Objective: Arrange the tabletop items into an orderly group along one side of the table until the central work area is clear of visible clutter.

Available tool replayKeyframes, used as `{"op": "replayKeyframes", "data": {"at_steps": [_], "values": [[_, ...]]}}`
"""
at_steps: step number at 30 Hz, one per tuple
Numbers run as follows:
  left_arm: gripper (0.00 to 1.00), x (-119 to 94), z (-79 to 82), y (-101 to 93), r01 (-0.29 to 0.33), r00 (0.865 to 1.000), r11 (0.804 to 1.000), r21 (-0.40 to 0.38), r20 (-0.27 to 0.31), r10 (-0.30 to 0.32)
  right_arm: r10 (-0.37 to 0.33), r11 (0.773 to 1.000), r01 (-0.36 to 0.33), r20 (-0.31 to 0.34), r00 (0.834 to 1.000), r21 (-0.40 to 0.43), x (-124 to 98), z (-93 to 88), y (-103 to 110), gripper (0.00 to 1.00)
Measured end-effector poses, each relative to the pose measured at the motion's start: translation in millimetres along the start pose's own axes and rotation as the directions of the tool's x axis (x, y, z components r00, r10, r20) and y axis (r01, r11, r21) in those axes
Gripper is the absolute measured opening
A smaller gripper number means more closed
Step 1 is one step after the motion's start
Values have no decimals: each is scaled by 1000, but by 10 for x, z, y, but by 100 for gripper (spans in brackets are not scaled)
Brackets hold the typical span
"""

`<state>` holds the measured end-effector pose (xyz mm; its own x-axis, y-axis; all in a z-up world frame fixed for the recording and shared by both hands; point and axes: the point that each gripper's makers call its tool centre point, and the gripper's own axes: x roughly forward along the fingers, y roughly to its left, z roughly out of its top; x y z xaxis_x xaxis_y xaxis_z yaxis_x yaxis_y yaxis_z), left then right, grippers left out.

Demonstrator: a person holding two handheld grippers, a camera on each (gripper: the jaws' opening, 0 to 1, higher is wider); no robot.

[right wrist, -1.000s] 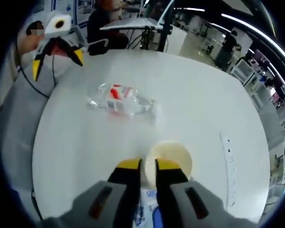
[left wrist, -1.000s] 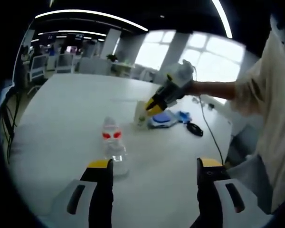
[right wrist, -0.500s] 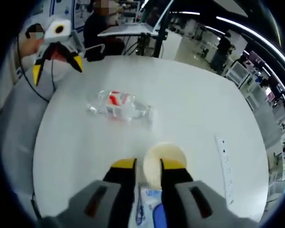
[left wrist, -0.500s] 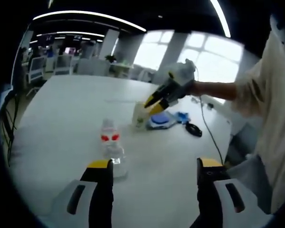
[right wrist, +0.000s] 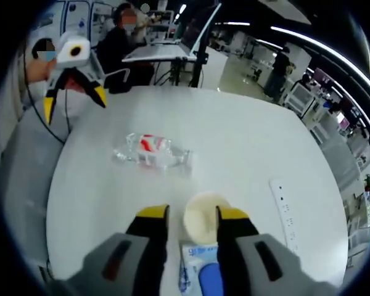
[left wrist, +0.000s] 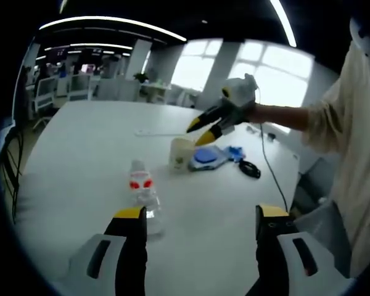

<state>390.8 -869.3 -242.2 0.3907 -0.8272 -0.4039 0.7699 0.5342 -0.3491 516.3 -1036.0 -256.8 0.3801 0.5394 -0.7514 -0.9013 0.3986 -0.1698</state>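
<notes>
One paper cup (right wrist: pixel 205 216) stands upright; clear bottle (right wrist: pixel 151 152) lies sideways.

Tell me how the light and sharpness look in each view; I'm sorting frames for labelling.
Left gripper view: bright windows behind wash out the background, so the right tool is backlit; the bottle looks soft; the table curves with fisheye bending. Right gripper view: even overhead light, the cup and the bottle reasonably sharp, edges bent and dim toward the rim.
</notes>
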Motion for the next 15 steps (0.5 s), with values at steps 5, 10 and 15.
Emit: {"op": "replayKeyframes", "data": {"at_steps": [5,10,15], "values": [[68,-4,18,-40,7,1000,1000,8,-3,-7,-14,1000,13,15,1000,16,-82,19,15,32],[68,-16,63,-84,17,1000,1000,18,1,-17,-26,999,25,21,999,29,-180,31,51,33],[69,-29,114,-122,29,1000,999,31,3,-29,-44,998,42,40,998,45,-284,84,102,35]]}}
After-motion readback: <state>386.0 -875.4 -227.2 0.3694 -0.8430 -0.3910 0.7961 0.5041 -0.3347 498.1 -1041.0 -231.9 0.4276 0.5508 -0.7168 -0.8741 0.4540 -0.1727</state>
